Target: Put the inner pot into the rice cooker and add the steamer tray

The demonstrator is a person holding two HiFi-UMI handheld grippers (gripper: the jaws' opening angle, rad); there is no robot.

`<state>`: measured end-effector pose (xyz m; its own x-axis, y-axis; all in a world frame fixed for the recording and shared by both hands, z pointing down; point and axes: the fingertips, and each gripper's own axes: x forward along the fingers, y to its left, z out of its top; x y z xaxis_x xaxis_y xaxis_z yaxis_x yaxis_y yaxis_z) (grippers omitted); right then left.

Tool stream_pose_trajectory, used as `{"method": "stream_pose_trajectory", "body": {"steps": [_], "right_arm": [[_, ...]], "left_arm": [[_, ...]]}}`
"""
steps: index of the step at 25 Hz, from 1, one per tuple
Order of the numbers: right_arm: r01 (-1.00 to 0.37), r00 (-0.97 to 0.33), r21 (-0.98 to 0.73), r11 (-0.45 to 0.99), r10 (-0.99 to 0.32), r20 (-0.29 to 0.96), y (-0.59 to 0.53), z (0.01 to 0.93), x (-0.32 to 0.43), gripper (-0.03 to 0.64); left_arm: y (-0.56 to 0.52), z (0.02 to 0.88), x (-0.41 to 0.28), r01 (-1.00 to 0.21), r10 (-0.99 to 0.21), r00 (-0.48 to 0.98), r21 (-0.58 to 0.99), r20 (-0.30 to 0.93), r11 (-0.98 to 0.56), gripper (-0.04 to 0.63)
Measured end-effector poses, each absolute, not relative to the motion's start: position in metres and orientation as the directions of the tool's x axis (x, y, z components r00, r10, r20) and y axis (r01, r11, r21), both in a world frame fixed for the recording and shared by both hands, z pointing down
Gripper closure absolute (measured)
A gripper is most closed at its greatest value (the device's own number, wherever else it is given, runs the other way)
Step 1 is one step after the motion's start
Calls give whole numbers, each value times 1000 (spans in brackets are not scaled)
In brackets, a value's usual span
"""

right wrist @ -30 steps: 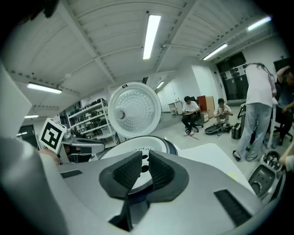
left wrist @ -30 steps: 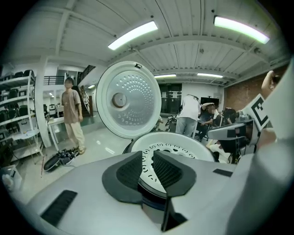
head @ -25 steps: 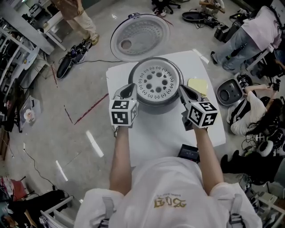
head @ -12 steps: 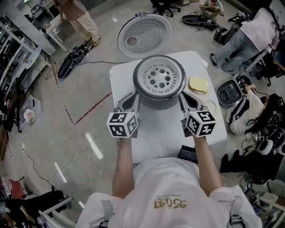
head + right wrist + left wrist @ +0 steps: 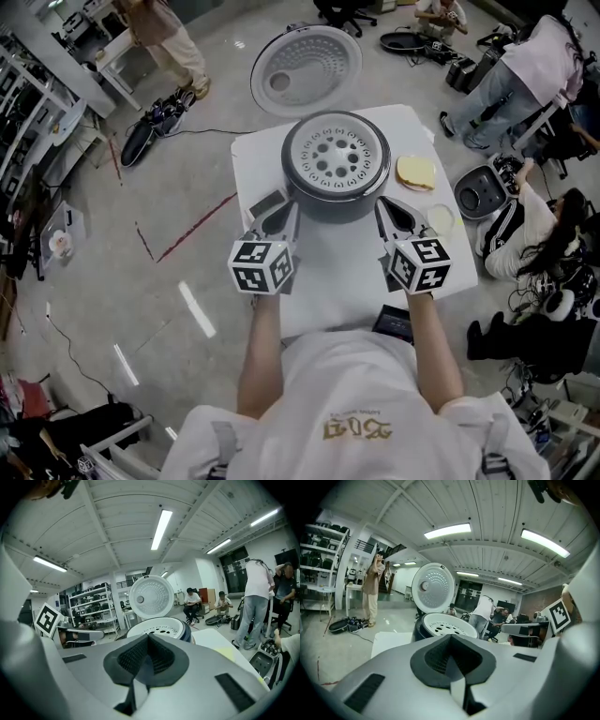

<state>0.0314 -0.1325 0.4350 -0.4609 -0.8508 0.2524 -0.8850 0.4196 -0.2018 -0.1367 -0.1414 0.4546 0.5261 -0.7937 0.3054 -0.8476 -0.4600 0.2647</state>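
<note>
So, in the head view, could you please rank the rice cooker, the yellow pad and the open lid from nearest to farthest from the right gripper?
1. The rice cooker, just left of the right gripper tips.
2. The yellow pad, on the table, ahead and slightly right.
3. The open lid, behind the cooker, beyond the table's far edge.

both claws, left and right, closed and empty.

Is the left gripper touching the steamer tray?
Apart. Head view: the left gripper lies short of the steamer tray, with dark rice cooker wall between.
</note>
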Motion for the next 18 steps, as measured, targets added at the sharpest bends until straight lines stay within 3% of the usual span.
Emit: {"method": "stream_pose_trajectory", "body": {"steps": [18], "right_arm": [[-880,-468,-227,418,-845,258,-134,433,34,606]], "left_arm": [[-145,449,-134,-850,-796,524,256,303,-461,580]]}}
